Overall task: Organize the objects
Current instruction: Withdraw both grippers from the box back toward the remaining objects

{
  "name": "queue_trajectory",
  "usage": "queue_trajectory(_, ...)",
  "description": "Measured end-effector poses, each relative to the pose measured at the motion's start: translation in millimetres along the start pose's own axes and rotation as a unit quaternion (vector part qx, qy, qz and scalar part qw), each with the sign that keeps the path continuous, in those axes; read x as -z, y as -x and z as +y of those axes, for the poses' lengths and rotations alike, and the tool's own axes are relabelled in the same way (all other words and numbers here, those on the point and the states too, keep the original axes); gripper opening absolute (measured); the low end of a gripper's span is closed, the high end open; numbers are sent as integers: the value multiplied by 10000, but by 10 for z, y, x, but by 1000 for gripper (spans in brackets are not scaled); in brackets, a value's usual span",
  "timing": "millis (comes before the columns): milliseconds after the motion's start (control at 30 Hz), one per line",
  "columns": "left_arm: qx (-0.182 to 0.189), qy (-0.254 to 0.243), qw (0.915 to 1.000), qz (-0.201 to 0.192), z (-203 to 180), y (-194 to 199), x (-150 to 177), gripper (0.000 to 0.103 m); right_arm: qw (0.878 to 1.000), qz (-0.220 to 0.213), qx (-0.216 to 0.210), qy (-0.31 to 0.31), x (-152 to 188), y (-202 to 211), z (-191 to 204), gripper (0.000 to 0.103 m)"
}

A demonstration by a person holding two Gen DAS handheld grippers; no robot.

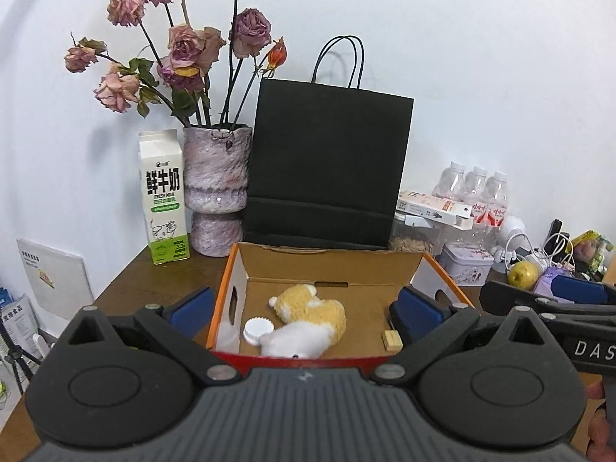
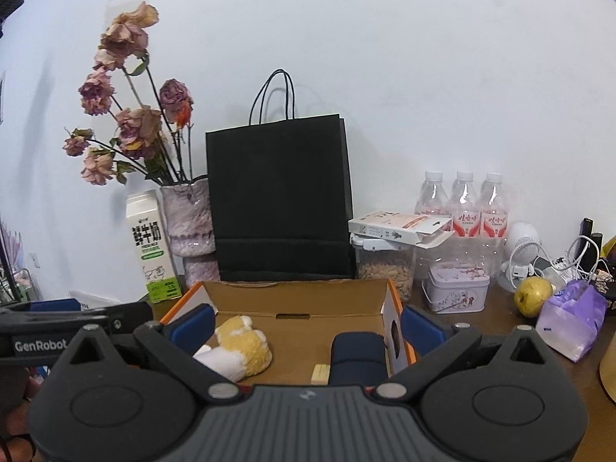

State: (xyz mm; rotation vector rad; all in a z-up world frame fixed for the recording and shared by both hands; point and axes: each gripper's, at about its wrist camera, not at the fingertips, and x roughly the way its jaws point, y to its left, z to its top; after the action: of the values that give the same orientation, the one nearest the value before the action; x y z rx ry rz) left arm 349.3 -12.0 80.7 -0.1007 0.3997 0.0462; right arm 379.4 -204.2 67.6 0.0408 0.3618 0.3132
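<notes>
Both grippers are hovering wide apart, holding nothing: left gripper, right gripper. Plush toy is lying in the cardboard box at centre of the counter; judged soft and light, best pinched across the body. Milk carton at 10 o'clock is reading "FRESH MILK"; gripper bodies are reading "GenRobot", "DAS".

The tall white-and-green cardboard milk carton, standing beyond and left of the left tongs, is showing "鲜牛奶" and "FRESH MILK". The black plastic right gripper entering beside them is showing "DAS". In the right view, the black left gripper is reading "GenRobot".
</notes>
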Motion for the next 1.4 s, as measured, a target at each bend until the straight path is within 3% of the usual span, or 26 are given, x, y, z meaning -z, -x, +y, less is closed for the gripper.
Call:
queue_trajectory(500,-206,-28,9998,-27,76,646,81,103,9999,-76,25,61,75,656,167,103)
queue_trajectory(1167,-354,-50,9989,302,314,1195,590,103,9997,212,-46,98,641,1250,365,103)
queue_trajectory(1400,-252,-82,9987,428,365,1319,802,103,9992,372,-55,136,883,1338,425,103)
